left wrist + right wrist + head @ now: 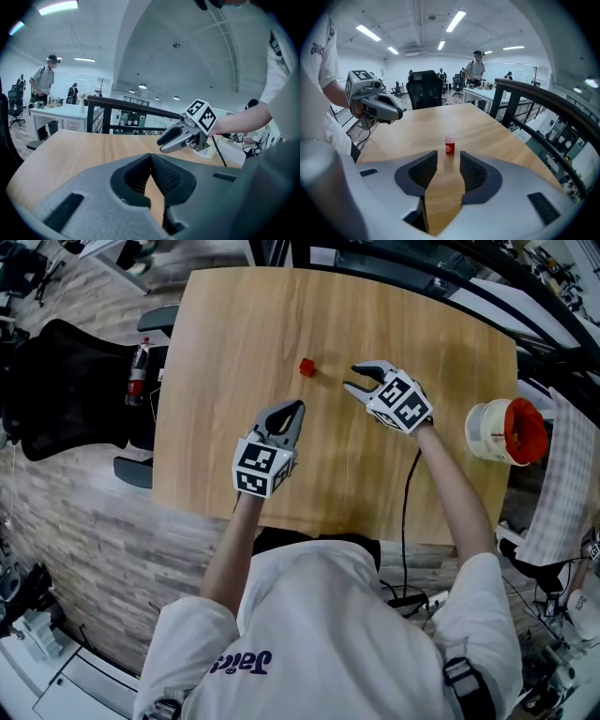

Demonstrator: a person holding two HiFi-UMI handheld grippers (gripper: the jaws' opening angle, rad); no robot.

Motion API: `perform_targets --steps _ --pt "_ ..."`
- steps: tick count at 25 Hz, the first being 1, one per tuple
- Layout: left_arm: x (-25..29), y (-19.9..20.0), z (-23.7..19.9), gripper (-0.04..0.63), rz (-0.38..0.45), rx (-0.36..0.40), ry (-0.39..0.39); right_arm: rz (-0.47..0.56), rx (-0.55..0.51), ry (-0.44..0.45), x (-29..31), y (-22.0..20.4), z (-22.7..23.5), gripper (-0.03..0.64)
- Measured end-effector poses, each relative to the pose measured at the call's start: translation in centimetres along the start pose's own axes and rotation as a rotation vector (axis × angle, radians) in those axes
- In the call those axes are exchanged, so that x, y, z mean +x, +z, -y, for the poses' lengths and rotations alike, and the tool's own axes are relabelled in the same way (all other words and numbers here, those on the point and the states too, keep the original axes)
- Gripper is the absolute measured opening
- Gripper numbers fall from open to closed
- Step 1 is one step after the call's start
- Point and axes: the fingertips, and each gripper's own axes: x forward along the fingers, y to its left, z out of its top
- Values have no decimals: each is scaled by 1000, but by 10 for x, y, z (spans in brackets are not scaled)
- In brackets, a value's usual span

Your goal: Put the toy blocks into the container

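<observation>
A small red block (pixel 307 367) sits alone on the wooden tabletop (pixel 216 352), toward the far side as the head view shows it. The container (pixel 504 430), white with a red part at its right side, is at the tabletop's right edge, well apart from the block; whether it rests fully on the wood cannot be told.

The right claw (pixel 353 378) hangs just to the right of the block and points at it. Its jaws are spread, with only bare wood in the gap. In the right gripper view the block stands a little beyond the tips, in line with the gap, and touches neither jaw.

The left claw (pixel 292 409) is nearer the person, below and slightly left of the block. Its tips are pressed together and hold nothing. The left gripper view shows a sliver of wood behind the joined tips.

A black cable (pixel 405 521) trails from the right wrist off the near edge. Left of the tabletop stands a black office chair (pixel 56 381), with a bottle (pixel 138 371) beside it.
</observation>
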Motion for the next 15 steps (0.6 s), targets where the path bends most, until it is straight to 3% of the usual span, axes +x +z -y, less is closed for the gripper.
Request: perform_targets --steps 3,9,15 --pt "-4 -2 -12 6 -3 -19 21 2 25 16 29 4 -2 151" --pt "-5 -10 -32 6 -10 -39 55 -15 65 11 93 -7 -1 243" --pt "-8 -23 -43 6 -25 -57 72 62 154 -7 128 -5 3 250"
